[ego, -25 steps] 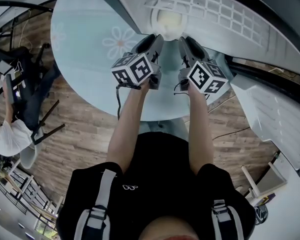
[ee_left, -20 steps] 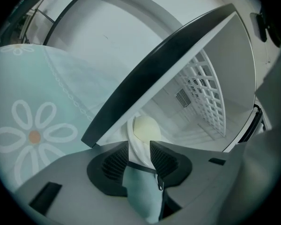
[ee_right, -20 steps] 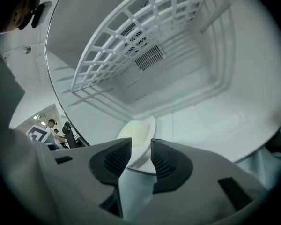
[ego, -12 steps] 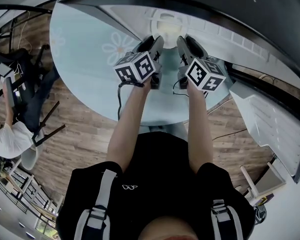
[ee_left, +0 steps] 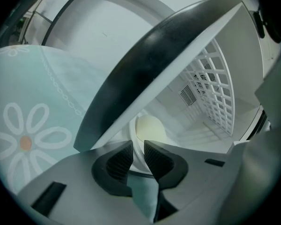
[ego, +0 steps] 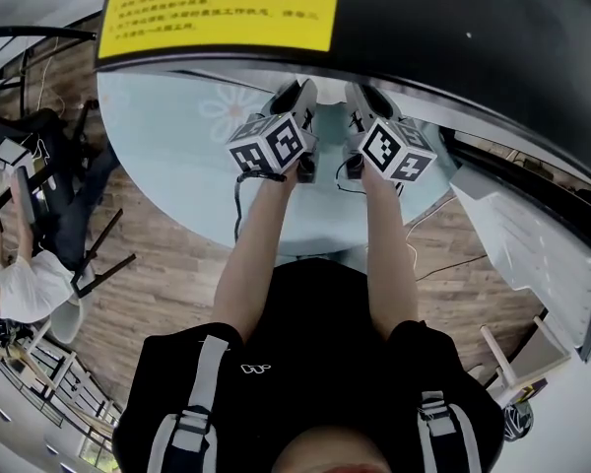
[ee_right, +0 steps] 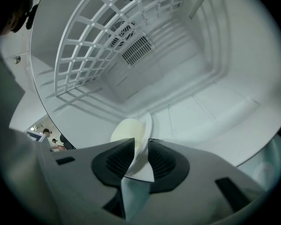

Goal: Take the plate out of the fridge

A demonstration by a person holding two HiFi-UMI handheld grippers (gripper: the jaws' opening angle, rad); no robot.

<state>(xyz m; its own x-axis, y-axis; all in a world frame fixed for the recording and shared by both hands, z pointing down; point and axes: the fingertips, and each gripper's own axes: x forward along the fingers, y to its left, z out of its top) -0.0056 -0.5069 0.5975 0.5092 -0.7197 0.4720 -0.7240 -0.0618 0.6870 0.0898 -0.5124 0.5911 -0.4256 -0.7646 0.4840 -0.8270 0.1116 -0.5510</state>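
Observation:
A white plate with a cream centre [ee_left: 149,128] lies on the white fridge floor, just ahead of both grippers. In the left gripper view its near rim runs between the pads of my left gripper [ee_left: 138,154], whose jaws are closing on it. In the right gripper view the plate [ee_right: 129,130] tilts up, and its rim is pinched in my right gripper [ee_right: 141,157], which is closing too. Seen from the head, my left gripper [ego: 295,97] and right gripper [ego: 360,99] reach side by side under the fridge's black top. That top hides the plate.
The fridge's black top carries a yellow label [ego: 217,8]. A white lattice rack [ee_right: 93,41] lines the fridge wall. The open white door [ego: 532,254] hangs at the right. A round table with a pale blue daisy cloth [ego: 167,146] is below; a seated person [ego: 20,274] is far left.
The head view has shifted, so the fridge's black top and yellow label now cover the plate and rack that showed before. Both grippers have edged slightly forward and closer together.

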